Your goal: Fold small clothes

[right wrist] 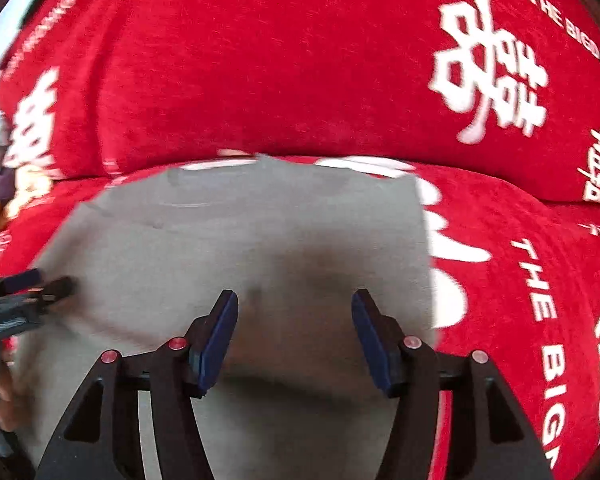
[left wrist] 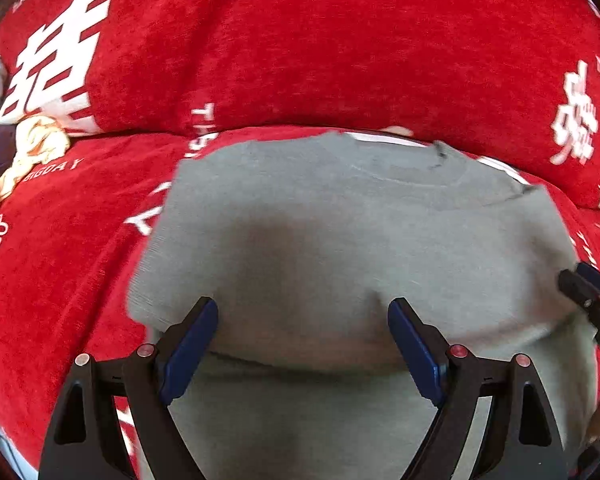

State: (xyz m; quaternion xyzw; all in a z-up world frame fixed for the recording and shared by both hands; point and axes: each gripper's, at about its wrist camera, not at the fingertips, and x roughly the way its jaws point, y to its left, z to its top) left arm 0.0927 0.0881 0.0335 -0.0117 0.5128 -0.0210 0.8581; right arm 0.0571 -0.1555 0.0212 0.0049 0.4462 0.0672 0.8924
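Observation:
A small grey knit top (left wrist: pixel 340 240) lies flat on a red sofa seat, neckline at the far side, sides folded in. A fold ridge runs across it just in front of both grippers. My left gripper (left wrist: pixel 303 312) is open and empty, low over the near left part of the top. My right gripper (right wrist: pixel 294 304) is open and empty over the near right part of the top (right wrist: pixel 240 240). Each gripper shows at the edge of the other's view: the right one (left wrist: pixel 592 304) and the left one (right wrist: pixel 28 292).
The red sofa cover (left wrist: pixel 60 280) with white lettering lies under the top, and the red backrest cushion (left wrist: pixel 320 48) rises behind it. A crumpled pile of pale clothes (left wrist: pixel 32 148) sits at the far left of the seat.

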